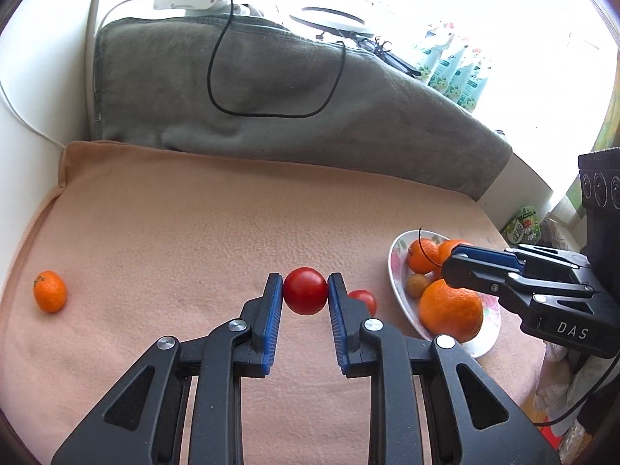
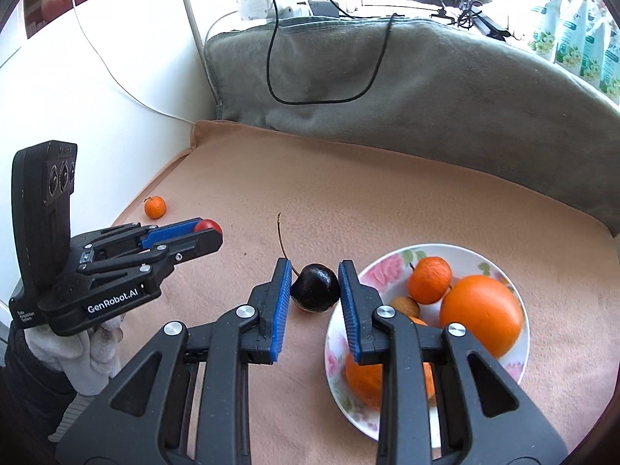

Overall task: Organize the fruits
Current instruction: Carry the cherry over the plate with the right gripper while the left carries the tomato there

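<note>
The right gripper (image 2: 314, 290) is clamped on a dark cherry (image 2: 316, 288) with the plate (image 2: 391, 261) just at its four o'clock – nearer than the left gripper (image 1: 305, 290), which pinches a red tomato (image 1: 305, 290), plate at three o'clock.

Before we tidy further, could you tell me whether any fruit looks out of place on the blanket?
Yes. One mandarin lies alone near the blanket's far left edge, well away from the plate holding the other citrus. A small red fruit also sits loose on the blanket beside the plate. Nothing looks spilled or damaged.
</note>
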`<state>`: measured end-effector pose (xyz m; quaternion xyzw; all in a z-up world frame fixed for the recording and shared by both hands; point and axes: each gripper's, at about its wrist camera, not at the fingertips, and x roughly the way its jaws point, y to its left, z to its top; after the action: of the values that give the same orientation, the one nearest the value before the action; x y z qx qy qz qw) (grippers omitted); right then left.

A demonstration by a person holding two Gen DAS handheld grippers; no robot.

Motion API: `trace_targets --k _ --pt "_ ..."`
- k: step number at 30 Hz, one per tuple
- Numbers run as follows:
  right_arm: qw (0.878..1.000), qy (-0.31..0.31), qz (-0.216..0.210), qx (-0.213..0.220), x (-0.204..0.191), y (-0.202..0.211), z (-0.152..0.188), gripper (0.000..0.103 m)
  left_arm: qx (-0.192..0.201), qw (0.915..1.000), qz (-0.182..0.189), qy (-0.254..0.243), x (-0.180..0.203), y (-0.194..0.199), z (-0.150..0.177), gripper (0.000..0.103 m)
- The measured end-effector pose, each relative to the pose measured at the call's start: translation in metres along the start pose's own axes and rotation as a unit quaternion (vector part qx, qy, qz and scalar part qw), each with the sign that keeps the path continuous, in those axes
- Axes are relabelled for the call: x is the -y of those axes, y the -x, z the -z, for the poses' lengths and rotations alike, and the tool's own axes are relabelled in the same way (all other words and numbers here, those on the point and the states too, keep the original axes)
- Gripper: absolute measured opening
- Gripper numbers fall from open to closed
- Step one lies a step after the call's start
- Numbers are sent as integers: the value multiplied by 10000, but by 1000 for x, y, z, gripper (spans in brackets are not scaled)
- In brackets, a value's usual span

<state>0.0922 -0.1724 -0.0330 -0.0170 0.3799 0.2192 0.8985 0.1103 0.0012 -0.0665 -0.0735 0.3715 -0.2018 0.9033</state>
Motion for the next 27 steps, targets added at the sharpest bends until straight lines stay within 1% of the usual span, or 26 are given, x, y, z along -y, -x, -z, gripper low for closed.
trace_targets --k 7,15,20,27 --pt "9993 -326 183 51 35 25 27 26 -63 9993 300 -236 33 -13 -7 22" --pt "9973 -635 364 52 67 44 55 26 -145 9975 518 -465 66 -26 -11 22" --pt "9955 -846 427 -7 89 46 67 26 -226 9965 537 -608 83 -38 -12 22" --pt "9936 -1023 471 -70 110 43 75 26 -373 9957 481 -701 92 -57 -14 22"
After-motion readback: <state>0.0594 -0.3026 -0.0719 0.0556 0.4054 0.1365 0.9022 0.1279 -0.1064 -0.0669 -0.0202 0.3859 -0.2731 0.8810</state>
